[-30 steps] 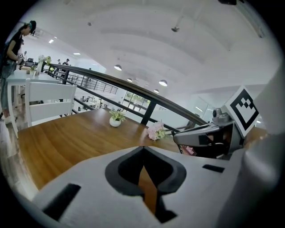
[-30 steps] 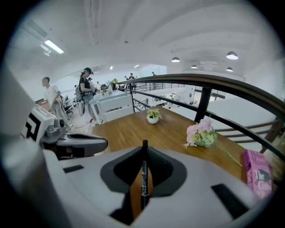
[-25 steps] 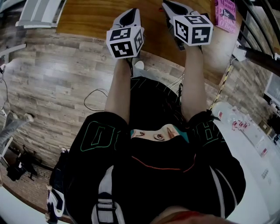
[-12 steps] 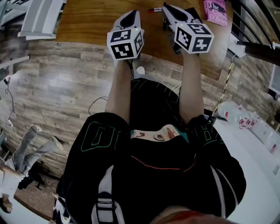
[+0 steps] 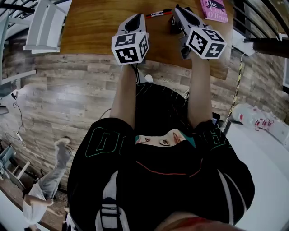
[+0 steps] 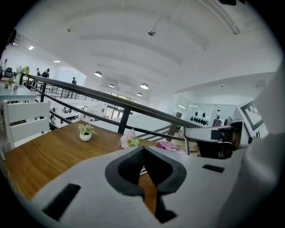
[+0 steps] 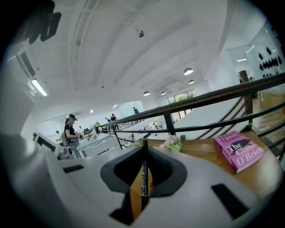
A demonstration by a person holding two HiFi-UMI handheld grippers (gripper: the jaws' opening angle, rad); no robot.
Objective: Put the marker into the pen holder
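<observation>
Task incomplete: my right claw (image 7: 144, 147) is clamped on the upright black marker with white lettering (image 7: 144, 178) above the brown wooden bench (image 7: 196, 155), where a second, red-capped marker (image 5: 158, 13) lies; my left claw (image 6: 143, 150) is closed and empty; no pen holder is discernible, so I judge insertion outstanding.
</observation>
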